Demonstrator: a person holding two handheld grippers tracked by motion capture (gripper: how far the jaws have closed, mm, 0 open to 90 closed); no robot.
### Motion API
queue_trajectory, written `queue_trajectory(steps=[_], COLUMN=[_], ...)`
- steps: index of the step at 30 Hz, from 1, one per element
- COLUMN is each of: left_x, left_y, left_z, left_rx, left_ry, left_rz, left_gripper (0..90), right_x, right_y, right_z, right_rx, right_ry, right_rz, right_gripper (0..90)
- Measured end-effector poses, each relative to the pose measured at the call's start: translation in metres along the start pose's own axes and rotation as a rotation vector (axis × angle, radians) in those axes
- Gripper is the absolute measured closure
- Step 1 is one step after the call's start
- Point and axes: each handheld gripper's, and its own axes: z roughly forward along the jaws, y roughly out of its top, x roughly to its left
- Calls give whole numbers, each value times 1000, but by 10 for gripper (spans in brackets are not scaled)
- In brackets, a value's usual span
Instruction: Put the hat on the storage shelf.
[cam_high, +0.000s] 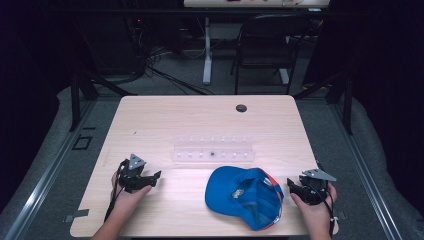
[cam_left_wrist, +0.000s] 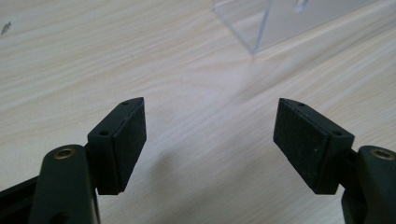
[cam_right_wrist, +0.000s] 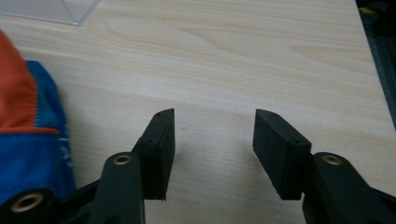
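Observation:
A blue cap (cam_high: 245, 196) with orange trim lies upside down on the wooden table (cam_high: 200, 115), near the front right. My right gripper (cam_high: 291, 186) rests just right of the cap, open, with bare wood between its jaws (cam_right_wrist: 212, 140); the cap's blue and orange edge (cam_right_wrist: 32, 135) lies to its left. My left gripper (cam_high: 155, 177) sits at the front left, open over bare table (cam_left_wrist: 210, 135), well left of the cap. A clear plastic rack (cam_high: 212, 150) stands mid-table behind the cap; its corner (cam_left_wrist: 261, 28) is ahead of the left jaws.
A dark round cable hole (cam_high: 241, 108) is in the table's far edge. Beyond the table stand a black chair (cam_high: 265, 45) and a white desk leg (cam_high: 207, 50). The table's right edge (cam_right_wrist: 373, 70) is close to the right gripper.

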Motion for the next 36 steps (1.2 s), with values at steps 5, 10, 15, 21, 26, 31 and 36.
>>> queue_trajectory(steps=[5,10,15,21,26,31,36], left_x=[-6,-12,-11,-9,-12,-16,-20], left_y=[5,5,5,3,4,6,6], left_z=[-11,-17,-22,-21,-20,-18,-15], left_rx=[-41,-10,-27,-6,-9,-9,-2], left_ry=[-33,-49,-65,-118,-110,-115,-116], left_rz=[14,19,-10,-43,-17,-9,7], left_gripper=[320,371,371,384,409,423,424], right_x=[1,5,7,6,8,16,23], right_y=[7,20,35,45,45,36,24], right_z=[-10,-27,-43,-60,-69,-72,-70], right_rx=[49,83,142,179,204,237,271], right_ry=[68,77,126,230,296,345,421], right_rz=[10,-6,7,43,40,26,24], right_gripper=[538,501,545,588,583,590,551])
